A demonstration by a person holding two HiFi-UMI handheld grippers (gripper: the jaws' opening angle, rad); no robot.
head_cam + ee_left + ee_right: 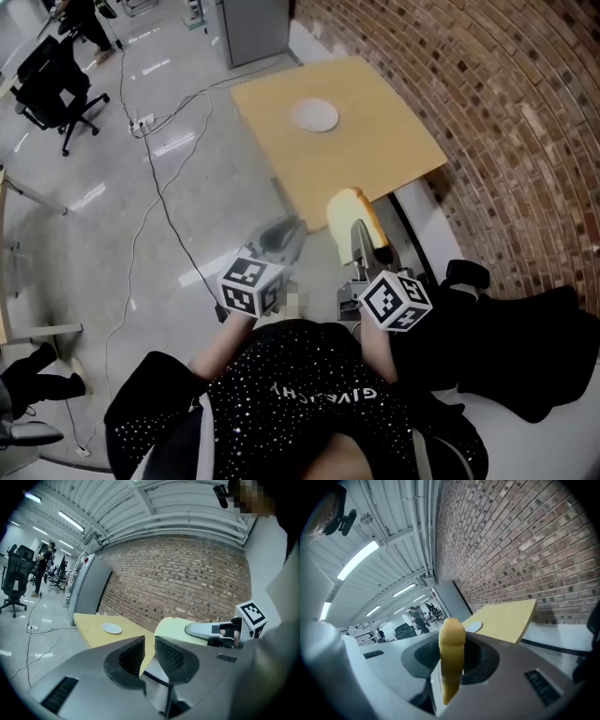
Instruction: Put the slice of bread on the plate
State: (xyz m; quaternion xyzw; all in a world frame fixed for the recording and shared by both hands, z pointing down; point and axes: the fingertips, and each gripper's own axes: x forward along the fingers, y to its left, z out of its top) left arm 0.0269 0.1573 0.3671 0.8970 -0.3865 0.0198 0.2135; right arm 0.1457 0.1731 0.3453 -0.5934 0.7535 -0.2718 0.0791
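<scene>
A slice of bread (352, 211), pale yellow with a darker crust, stands on edge between the jaws of my right gripper (362, 236), which is shut on it. In the right gripper view the bread (452, 641) shows edge-on, upright in the right gripper (451, 660). A white plate (314, 115) lies on the yellow table (384, 155), ahead of both grippers and apart from them. My left gripper (289, 232) hangs beside the right one, short of the table's near edge. In its own view the left gripper (149, 645) has its jaws nearly together with nothing between them.
A brick wall (506, 112) runs along the table's right side. A grey cabinet (253, 28) stands beyond the table. On the grey floor to the left are a black office chair (52, 80) and a cable (155, 192). Dark cloth (516, 352) lies at my right.
</scene>
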